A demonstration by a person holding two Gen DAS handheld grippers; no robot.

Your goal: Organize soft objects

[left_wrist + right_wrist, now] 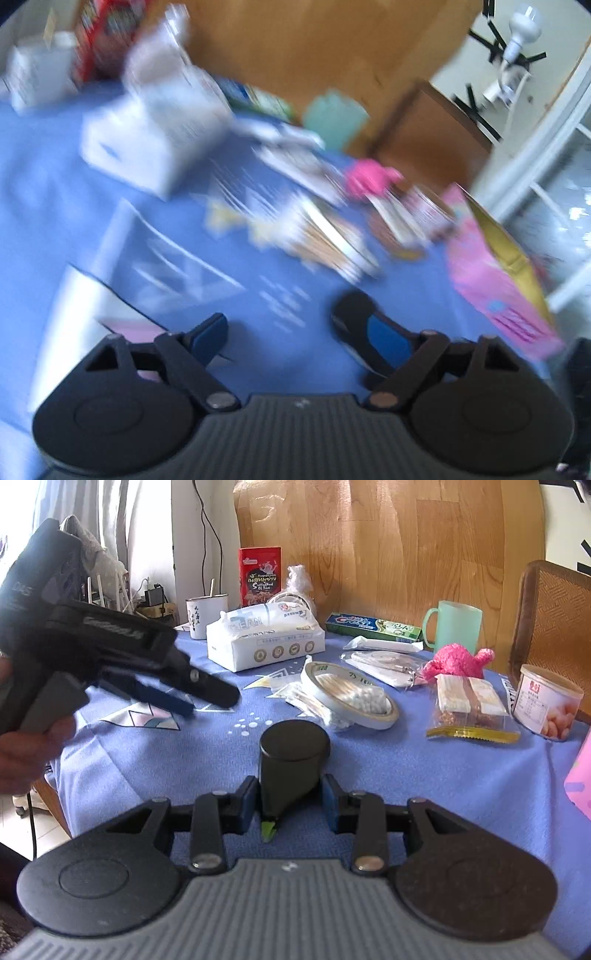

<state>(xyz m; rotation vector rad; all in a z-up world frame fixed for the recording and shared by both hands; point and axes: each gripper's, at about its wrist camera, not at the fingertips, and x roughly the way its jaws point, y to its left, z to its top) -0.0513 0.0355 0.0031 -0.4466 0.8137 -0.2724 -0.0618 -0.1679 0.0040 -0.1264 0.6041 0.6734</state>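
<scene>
We work over a table under a blue cloth (406,775) printed with pale shapes; behind it stands a wood panel (388,554), with a white curtain (92,517) to the left and a wicker chair (554,616) to the right.

Our right claw (289,805) is partly closed, its pads pressed on one black cylinder (291,760) that stands upright between them. Our left claw (207,698) hangs over the cloth ahead and to the left of the right one, jaws wide apart and empty.

Beyond the right claw we count one tissue pack (264,638), one white mug (205,614), one red packet (259,576), one toothpaste box (373,627), one green mug (454,626), one tape roll (349,694), one snack bag (469,705) and one can (546,705).

The one soft toy (456,661), pink and fuzzy, lies ahead and to the right of the right claw, near the green mug. The left view is blurred.
</scene>
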